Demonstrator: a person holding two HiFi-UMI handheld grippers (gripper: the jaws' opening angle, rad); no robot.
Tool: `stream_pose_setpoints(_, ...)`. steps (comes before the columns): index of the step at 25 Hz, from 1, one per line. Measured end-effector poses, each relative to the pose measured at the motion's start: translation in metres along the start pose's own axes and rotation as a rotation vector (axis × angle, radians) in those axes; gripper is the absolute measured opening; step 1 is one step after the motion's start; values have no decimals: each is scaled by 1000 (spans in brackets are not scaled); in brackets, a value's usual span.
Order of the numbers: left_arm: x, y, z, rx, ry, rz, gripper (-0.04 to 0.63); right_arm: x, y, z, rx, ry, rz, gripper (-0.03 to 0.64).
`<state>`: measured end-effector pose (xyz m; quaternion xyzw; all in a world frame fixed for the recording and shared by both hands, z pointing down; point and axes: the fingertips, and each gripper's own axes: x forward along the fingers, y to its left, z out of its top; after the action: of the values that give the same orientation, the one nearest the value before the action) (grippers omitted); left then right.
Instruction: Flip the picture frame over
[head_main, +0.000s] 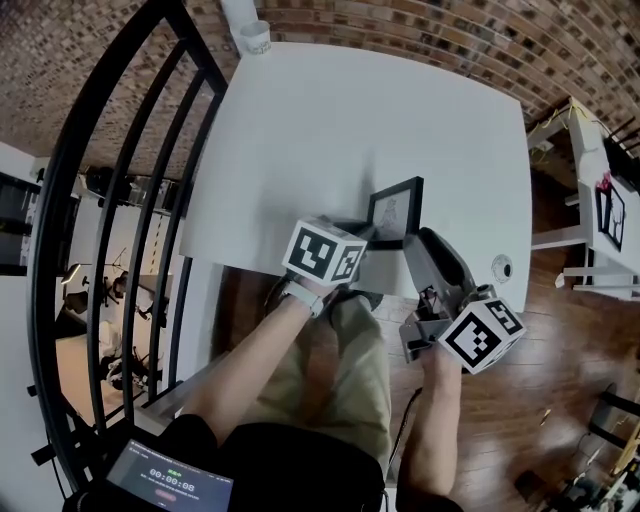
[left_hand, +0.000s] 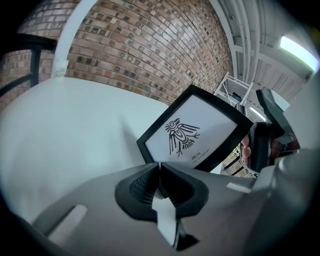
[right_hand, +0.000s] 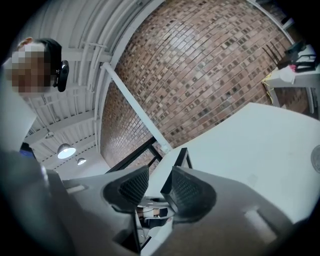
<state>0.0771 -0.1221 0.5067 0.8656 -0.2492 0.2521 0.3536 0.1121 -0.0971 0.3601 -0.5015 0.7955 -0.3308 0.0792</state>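
Black picture frame (head_main: 396, 208), tilted up at the near edge of the tabletop (head_main: 330, 120), print facing the left gripper (left_hand: 160, 167). Pinched at its lower edge by jaws nearly together. Right gripper (right_hand: 156, 187) alongside, jaws apart, empty. Looks mid-flip; needs tipping over, print down.

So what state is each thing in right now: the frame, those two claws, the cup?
picture frame: tilted up, print side showing.
left gripper: shut on the frame's lower corner.
right gripper: open, empty.
cup: upright, at the far corner of the table.
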Motion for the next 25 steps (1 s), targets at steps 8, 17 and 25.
stream_pose_setpoints(8, -4, 3, -2, -10, 3, 0, 18, 11, 16, -4, 21, 1, 58, 116)
stream_pose_setpoints(17, -6, 7, -4, 3, 14, 14, 17, 24, 32, -10, 23, 11, 96, 112)
stream_pose_setpoints(25, -13, 13, -5, -15, -3, 17, 29, 28, 36, -12, 30, 11, 103, 110)
